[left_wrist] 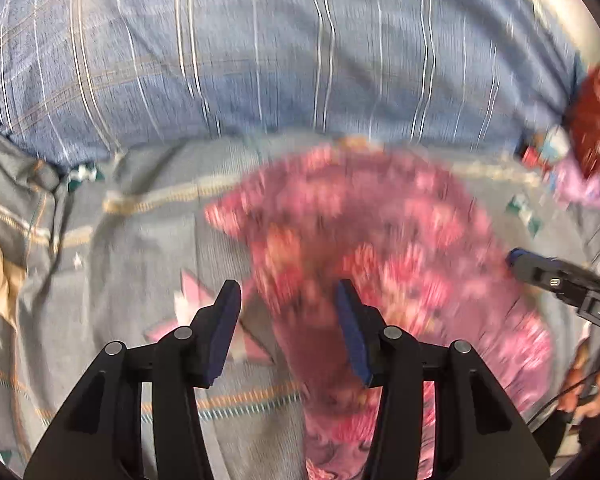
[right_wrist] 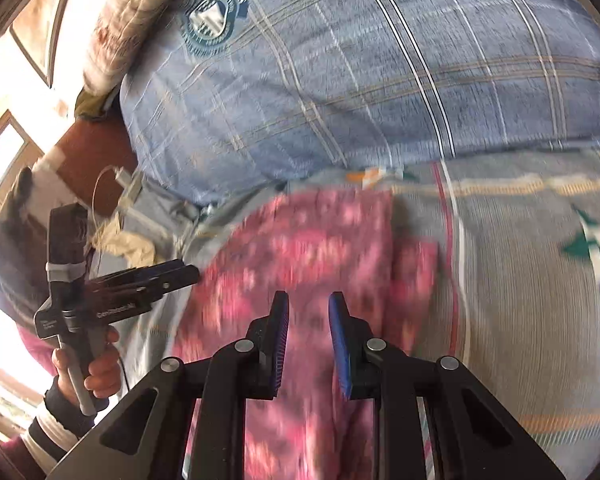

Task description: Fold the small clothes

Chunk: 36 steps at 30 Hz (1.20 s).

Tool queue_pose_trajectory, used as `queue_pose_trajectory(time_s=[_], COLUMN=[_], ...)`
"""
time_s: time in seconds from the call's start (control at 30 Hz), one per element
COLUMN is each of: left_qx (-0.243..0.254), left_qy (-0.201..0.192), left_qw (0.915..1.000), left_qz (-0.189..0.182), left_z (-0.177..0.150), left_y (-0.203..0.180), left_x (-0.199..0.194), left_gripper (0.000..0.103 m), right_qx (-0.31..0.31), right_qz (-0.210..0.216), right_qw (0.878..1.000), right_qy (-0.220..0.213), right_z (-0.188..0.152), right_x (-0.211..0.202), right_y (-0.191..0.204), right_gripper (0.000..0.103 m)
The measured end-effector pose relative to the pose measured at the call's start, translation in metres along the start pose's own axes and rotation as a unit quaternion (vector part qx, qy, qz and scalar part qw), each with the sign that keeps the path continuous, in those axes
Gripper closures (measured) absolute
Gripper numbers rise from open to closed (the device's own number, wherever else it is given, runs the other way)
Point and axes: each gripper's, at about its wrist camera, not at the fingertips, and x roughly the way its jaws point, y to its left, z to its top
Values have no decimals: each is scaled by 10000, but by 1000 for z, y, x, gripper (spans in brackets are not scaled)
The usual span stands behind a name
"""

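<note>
Both views are smeared with blur. The pink floral garment [left_wrist: 380,240] lies spread on the bed's grey patterned sheet [left_wrist: 120,240], just in front of a big blue plaid pillow [left_wrist: 280,60].

The left claw [left_wrist: 288,300] hangs over the garment's near left edge, jaws apart. Its right finger sits over the pink fabric and its left finger over the bare sheet, with nothing pinched between the pads. From the right wrist view, the same claw [right_wrist: 192,272] shows side-on at the garment's left border, gripped by a hand [right_wrist: 96,364] in a dark sleeve.

The right claw [right_wrist: 308,312] is over the middle of the cloth [right_wrist: 320,240], jaws narrow but parted, a slim gap showing between the blue pads [right_wrist: 340,352]. No fabric is caught there, and whether the tips touch the cloth I can't tell. In the left wrist view it [left_wrist: 514,258] pokes in from the right edge, at the garment's right side.

Beyond the pillow, a reddish heap of clothes [left_wrist: 596,120] sits blurred.
</note>
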Motion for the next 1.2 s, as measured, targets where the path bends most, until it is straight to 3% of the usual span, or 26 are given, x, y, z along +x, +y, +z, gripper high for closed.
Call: queue_pose_trajectory(time_s=[0.1,0.23,0.33,0.37,0.43,0.5,0.67,0.77,0.9,1.03,1.2], left_qx=[-233,-567,-507,-451,-395,-366,-217,-140,-68,49,179], left_qy=[-23,-22,-187,-300,-448,-639,-713,-711,-747,-794,-687], left_qw=[9997,9984,9983,9981,9971,9960,9954,9954,9946,9930,9927], left_qz=[27,64,210,302,472,515,609,633,719,877,972], left_z=[-12,-11,-27,-34,-48,-62,-89,-99,-109,-119,-131], left_y=[-3,-1,-8,-11,-17,-18,-27,-33,-39,-42,-40], left_x=[17,11,-19,-29,-45,-56,-70,-74,-78,-80,-77], left_gripper=[53,52,51,49,30,28,25,25,25,25,24], right_qx=[65,188,309,348,496,561,611,656,919,479,44], right_qz=[-459,-571,-515,-427,-260,-303,-852,-1391,-1803,-2371,-2363], right_qw=[9988,9982,9982,9985,9984,9979,9944,9876,9780,9679,9709], right_qy=[173,83,52,18,-52,-84,142,326,510,688,386], right_z=[-28,-34,-31,-34,-40,-50,-84,-103,-121,-132,-134], right_x=[9,8,-9,-15,-33,-42,-59,-62,-66,-66,-80], right_y=[-12,-20,-13,-10,-5,2,13,10,1,5,23], right_gripper=[87,83,76,72,57,33,19,17,13,13,12])
